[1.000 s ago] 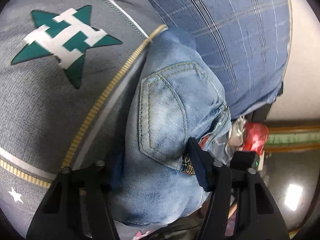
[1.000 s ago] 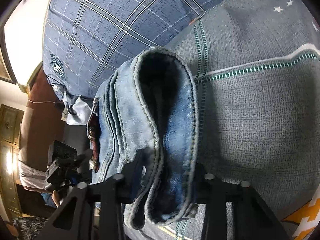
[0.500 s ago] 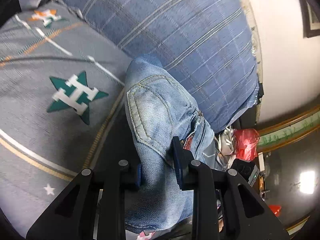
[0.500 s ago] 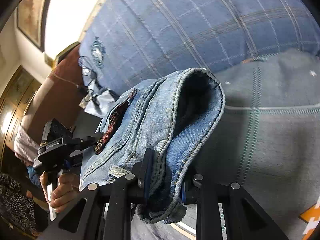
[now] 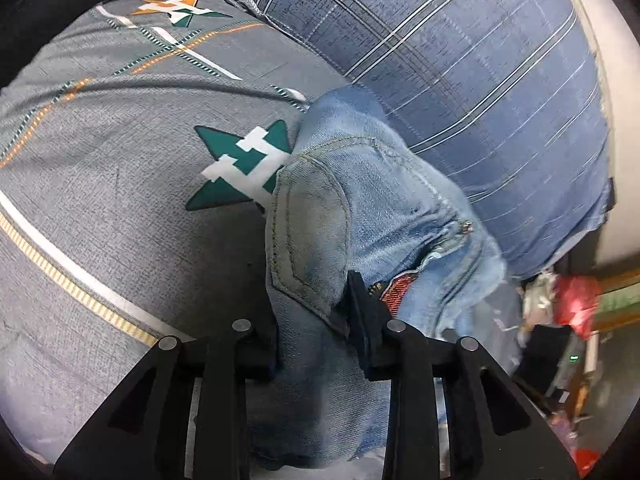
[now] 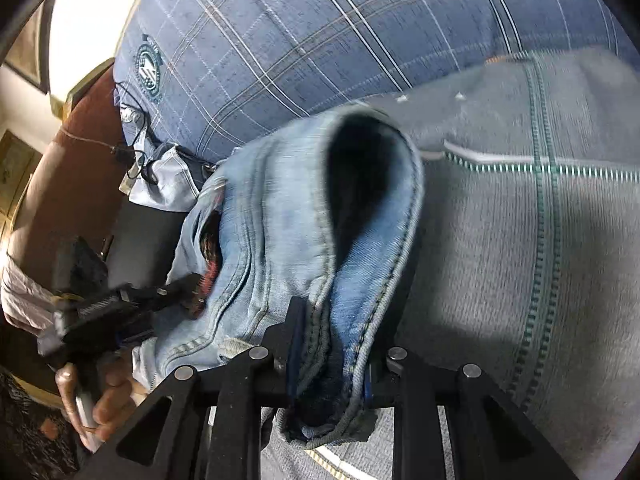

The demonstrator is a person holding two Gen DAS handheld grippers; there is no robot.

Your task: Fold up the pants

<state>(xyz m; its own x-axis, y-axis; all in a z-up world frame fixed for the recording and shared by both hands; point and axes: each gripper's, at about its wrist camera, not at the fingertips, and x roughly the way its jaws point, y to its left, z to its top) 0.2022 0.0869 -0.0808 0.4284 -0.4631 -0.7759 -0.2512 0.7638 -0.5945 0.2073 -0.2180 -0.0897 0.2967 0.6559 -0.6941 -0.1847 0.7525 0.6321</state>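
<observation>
Both tools, left [image 5: 312,316] and right [image 6: 332,344], pinching bunched denim jeans [image 5: 360,208] raised above grey star-print bedspread [image 5: 120,208]; no finished fold visible, folding largely outstanding.

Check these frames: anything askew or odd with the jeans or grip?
Nothing damaged. The jeans hang bunched, not flat, between the left gripper and right gripper, both clamped on denim above the grey bedspread.

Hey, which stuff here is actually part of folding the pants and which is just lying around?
Part of the job:
jeans
left tool, clamped on the jeans
right tool, clamped on the jeans

Just lying about:
grey bedspread
blue plaid pillow
red bag
</observation>
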